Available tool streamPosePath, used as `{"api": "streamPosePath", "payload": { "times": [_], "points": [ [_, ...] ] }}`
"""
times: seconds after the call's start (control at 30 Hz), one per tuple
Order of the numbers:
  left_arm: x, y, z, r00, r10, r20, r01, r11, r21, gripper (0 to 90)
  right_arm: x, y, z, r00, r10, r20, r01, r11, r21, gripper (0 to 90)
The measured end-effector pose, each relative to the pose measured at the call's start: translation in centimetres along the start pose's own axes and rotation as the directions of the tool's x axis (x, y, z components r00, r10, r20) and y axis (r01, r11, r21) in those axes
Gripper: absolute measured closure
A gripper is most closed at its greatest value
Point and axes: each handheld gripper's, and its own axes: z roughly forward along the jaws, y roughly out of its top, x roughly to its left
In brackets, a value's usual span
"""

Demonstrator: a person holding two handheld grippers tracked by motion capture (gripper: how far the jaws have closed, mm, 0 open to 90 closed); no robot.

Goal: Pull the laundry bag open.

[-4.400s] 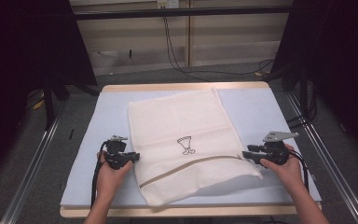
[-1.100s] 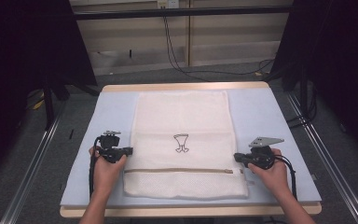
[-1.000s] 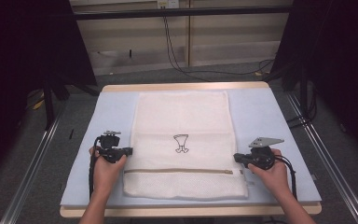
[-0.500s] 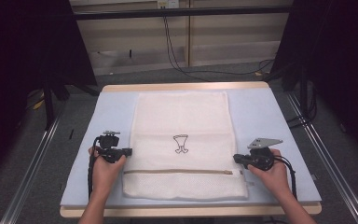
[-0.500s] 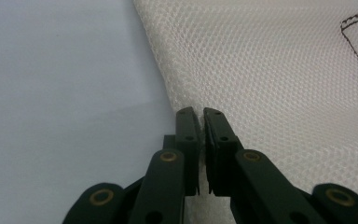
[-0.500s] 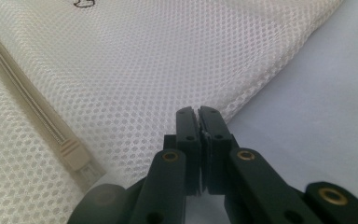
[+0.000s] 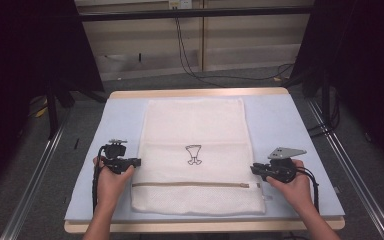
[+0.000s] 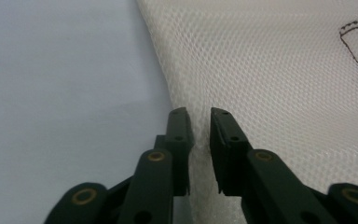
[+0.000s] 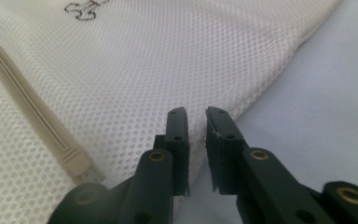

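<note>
Just opened narrow, L gripper point(image 8: 199, 114) & R gripper point(image 9: 196, 112); let go mesh bag point(image 7: 195, 150) edges, laid flat, prob. done.

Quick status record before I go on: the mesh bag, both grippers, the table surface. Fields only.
mesh bag: cream, flat on the mat, long side running away from the person, black emblem up
zipper: runs across the near end
left gripper: at the bag's left edge; jaws have just been opening, slightly parted, mesh edge between them
right gripper: at the bag's right edge; jaws have just been opening, slightly parted over the mesh edge
mat: pale blue, on a wood-edged table
</note>
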Motion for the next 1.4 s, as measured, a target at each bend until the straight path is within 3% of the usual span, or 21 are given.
{"api": "streamPosePath", "payload": {
  "times": [0.17,0.3,0.4,0.57,0.67,0.77,0.83,0.93,1.13,1.17,1.23,1.4],
  "points": [
    [-0.9,0.4,-0.6,0.9997,0.005,0.023,-0.004,0.9994,-0.035,67.8,0.1,-0.1,-0.9,0.9995,-0.033,0.004,0.033,0.9989,-0.033,75.7],
    [-2.1,0.7,-0.9,0.9984,0.035,0.043,-0.034,0.9985,-0.044,67.0,0.3,-0.4,-1.5,0.9965,-0.083,-0.010,0.082,0.9960,-0.036,86.0],
    [-2.9,0.9,-0.9,0.9954,0.058,0.077,-0.055,0.9977,-0.040,68.3,0.4,-0.7,-2.0,0.9965,-0.080,-0.024,0.079,0.9959,-0.044,90.0],
    [-4.7,1.1,-0.7,0.9896,0.102,0.102,-0.098,0.9941,-0.048,61.4,1.0,-1.2,-2.4,0.9940,-0.107,-0.023,0.106,0.9933,-0.047,90.0],
    [-5.6,1.3,-0.7,0.9851,0.108,0.134,-0.101,0.9930,-0.061,56.9,1.4,-1.5,-2.4,0.9922,-0.121,-0.029,0.120,0.9919,-0.041,90.0],
    [-6.6,1.4,-0.6,0.9778,0.126,0.167,-0.118,0.9912,-0.060,52.4,1.7,-1.7,-2.6,0.9926,-0.115,-0.038,0.113,0.9925,-0.046,90.0],
    [-7.2,1.5,-0.5,0.9685,0.152,0.197,-0.144,0.9880,-0.056,47.9,1.8,-1.8,-2.6,0.9929,-0.109,-0.048,0.107,0.9928,-0.054,90.0],
    [-8.4,1.4,0.1,0.9552,0.159,0.250,-0.153,0.9873,-0.045,42.9,1.9,-1.9,-2.6,0.9937,-0.099,-0.051,0.097,0.9941,-0.049,90.0],
    [-10.6,1.4,1.1,0.9367,0.192,0.293,-0.186,0.9814,-0.047,31.7,2.1,-2.0,-2.6,0.9945,-0.090,-0.054,0.088,0.9947,-0.053,90.0],
    [-10.9,1.4,1.2,0.9345,0.194,0.298,-0.189,0.9809,-0.047,31.0,2.1,-2.0,-2.6,0.9946,-0.089,-0.055,0.086,0.9949,-0.054,90.0],
    [-11.7,1.4,1.6,0.9242,0.204,0.323,-0.199,0.9788,-0.047,29.0,2.1,-2.0,-2.6,0.9945,-0.085,-0.062,0.082,0.9952,-0.053,90.0],
    [-13.3,1.5,2.1,0.9120,0.204,0.356,-0.204,0.9782,-0.039,28.2,2.2,-2.0,-2.5,0.9933,-0.095,-0.067,0.091,0.9945,-0.051,90.0]
  ]
}}
